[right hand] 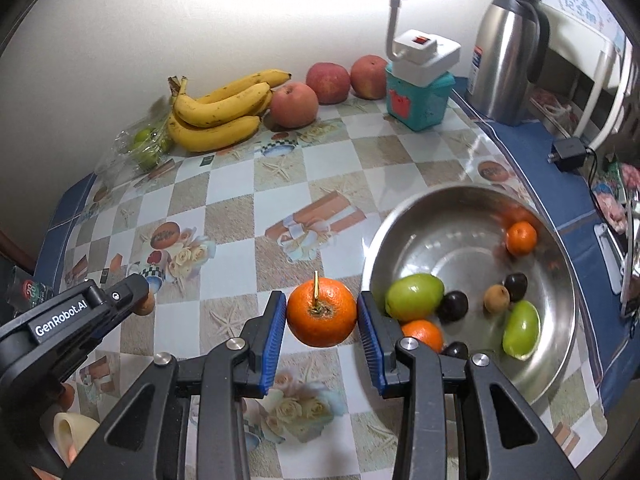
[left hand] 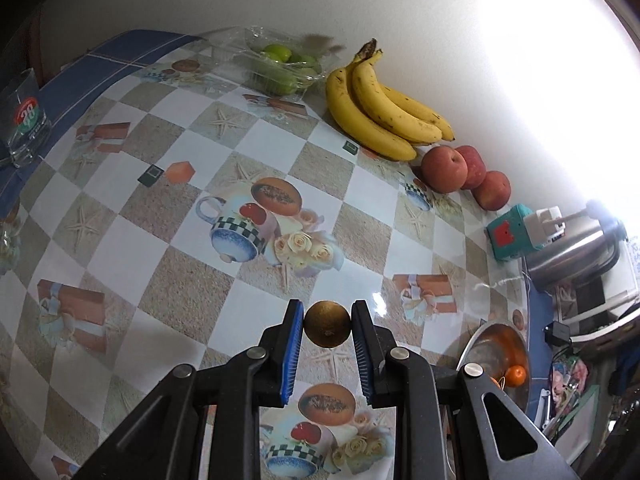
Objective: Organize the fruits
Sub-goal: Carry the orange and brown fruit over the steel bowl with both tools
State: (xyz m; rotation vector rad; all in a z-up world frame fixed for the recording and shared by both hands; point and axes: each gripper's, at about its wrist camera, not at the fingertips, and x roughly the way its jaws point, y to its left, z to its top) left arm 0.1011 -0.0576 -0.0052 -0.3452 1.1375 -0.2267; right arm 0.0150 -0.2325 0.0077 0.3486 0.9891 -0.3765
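My left gripper (left hand: 327, 322) is shut on a small brown round fruit (left hand: 327, 323) and holds it above the patterned tablecloth. My right gripper (right hand: 321, 312) is shut on an orange with a stem (right hand: 321, 311), just left of a steel bowl (right hand: 420, 216). The bowl holds two green fruits (right hand: 414, 296), oranges (right hand: 521, 237), dark round fruits (right hand: 453, 306) and a brown one (right hand: 496, 298). The left gripper's body also shows in the right wrist view (right hand: 80, 312) at the left. The bowl also shows at the lower right of the left wrist view (left hand: 480, 344).
Against the wall lie bananas (left hand: 380, 108), three red apples (left hand: 444, 170) and a clear plastic box of green fruits (left hand: 280, 62). A teal box with a white lamp (right hand: 420, 92), a steel thermos jug (right hand: 506, 48) and a glass (left hand: 24, 120) stand on the table.
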